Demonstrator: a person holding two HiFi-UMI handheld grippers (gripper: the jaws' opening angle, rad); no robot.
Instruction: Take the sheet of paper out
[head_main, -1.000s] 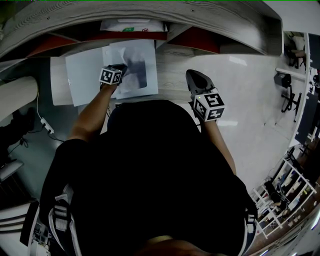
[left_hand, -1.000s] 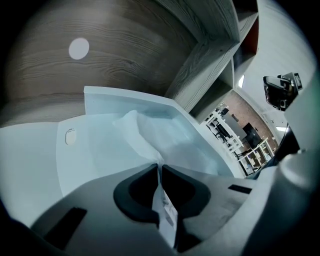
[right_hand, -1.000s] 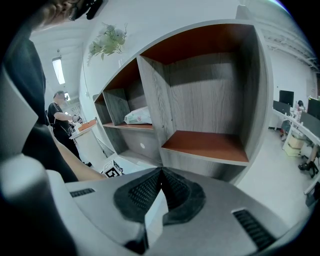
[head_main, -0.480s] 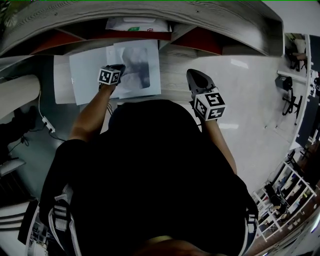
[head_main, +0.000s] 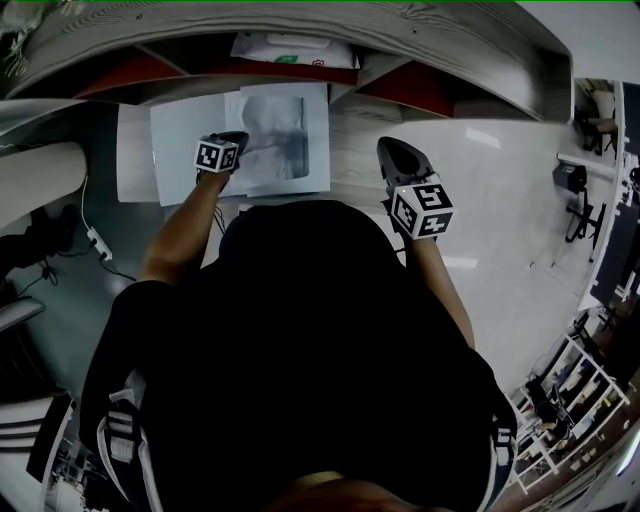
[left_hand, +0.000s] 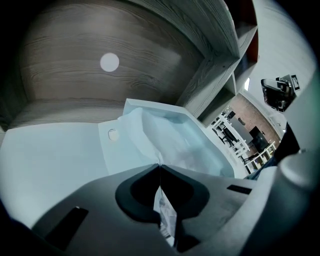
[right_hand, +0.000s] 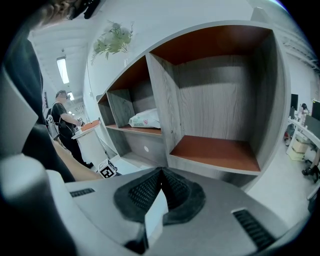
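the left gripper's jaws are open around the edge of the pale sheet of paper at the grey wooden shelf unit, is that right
Not quite. The left gripper has its jaws shut on the edge of the pale sheet of paper, not open around it. The left gripper view shows the jaw tips meeting with the paper pinched between them, at the grey wooden shelf unit.

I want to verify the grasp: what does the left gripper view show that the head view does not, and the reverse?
Only the left gripper view: the fingers of the left gripper shut on the edge of the sheet of paper, and a white round dot on the back panel. Only the head view: the right gripper, away from the paper, and a white bag in the shelving. Both: the left gripper, the sheet and the pale folder under it.
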